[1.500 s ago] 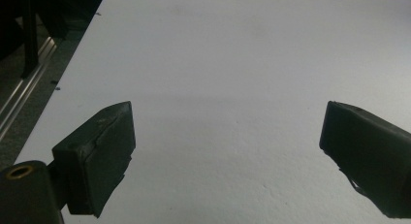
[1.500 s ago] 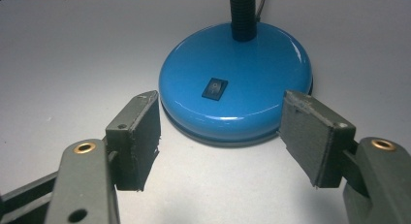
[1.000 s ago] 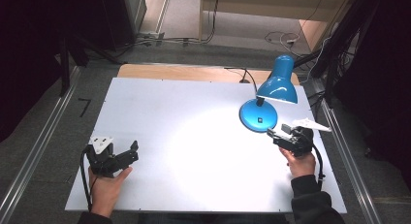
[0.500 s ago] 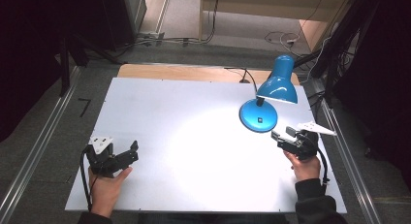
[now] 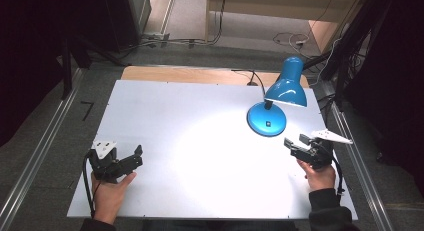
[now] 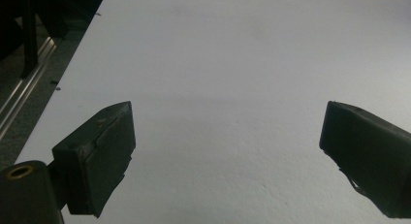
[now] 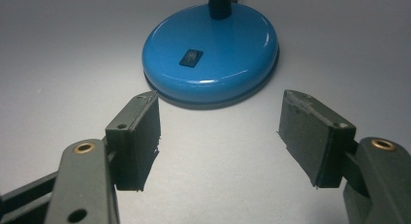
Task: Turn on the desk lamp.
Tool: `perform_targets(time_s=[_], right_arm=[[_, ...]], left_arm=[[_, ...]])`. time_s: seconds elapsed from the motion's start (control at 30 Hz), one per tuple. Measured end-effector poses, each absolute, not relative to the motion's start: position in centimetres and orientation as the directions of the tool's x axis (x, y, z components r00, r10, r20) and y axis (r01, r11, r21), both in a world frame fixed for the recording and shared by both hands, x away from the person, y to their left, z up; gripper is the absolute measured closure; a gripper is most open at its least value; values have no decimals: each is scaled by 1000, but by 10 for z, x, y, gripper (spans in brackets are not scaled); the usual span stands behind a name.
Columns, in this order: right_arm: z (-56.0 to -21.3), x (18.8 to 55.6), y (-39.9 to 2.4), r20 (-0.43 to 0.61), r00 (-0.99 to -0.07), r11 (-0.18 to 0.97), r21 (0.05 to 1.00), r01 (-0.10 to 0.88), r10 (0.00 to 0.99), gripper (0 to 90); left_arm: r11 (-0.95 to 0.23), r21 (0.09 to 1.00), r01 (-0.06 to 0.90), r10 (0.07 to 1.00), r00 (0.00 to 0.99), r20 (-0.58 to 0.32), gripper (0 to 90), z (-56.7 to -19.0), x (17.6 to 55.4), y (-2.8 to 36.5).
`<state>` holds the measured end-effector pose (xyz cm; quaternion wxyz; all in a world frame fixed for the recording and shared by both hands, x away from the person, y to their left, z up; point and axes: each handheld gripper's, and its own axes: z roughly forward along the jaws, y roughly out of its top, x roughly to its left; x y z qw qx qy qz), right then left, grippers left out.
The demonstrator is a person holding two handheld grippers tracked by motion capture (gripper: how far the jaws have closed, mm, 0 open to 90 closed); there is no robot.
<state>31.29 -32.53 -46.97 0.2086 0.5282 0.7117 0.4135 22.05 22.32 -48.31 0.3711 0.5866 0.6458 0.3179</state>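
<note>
Change: right gripper (image 5: pixel 298 143) sits lower and further right in the high view than a second ago, drawn back from the lamp (image 5: pixel 276 102); left gripper (image 5: pixel 131 158) lies where it was.
Right gripper: lower right of the high view, held in the right hand (image 5: pixel 317 173); jaws spread wide, nothing between them, hovering over the table (image 5: pixel 200 141).
Left gripper: lower left of the high view, held in the left hand (image 5: pixel 111 193); jaws released and wide apart, empty.
Lamp: blue, upper right of the high view, round base on the table, shade tilted over it, light pooling mid-table.
Right gripper view: base (image 7: pixel 212 53) fills the upper middle, just beyond the jaw tips, apart from them; black switch (image 7: pixel 190 57) on top.
Left gripper view: bare white table (image 6: pixel 218 78) between the jaws.
</note>
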Motion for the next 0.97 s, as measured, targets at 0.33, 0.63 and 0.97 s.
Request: perform_targets(time_s=[0.33, 0.63, 0.97], right_arm=[[-472, 306, -337, 133, -335, 94, 807, 583, 933, 294], [-475, 299, -352, 128, -307, 84, 802, 591, 943, 292], [-482, 286, -372, 111, -257, 71, 791, 608, 960, 270]], left_arm=[[113, 846, 522, 993, -41, -107, 64, -483, 220, 224], [115, 845, 522, 993, -43, -109, 64, -483, 220, 224], [114, 843, 525, 993, -44, -107, 64, -484, 221, 224]])
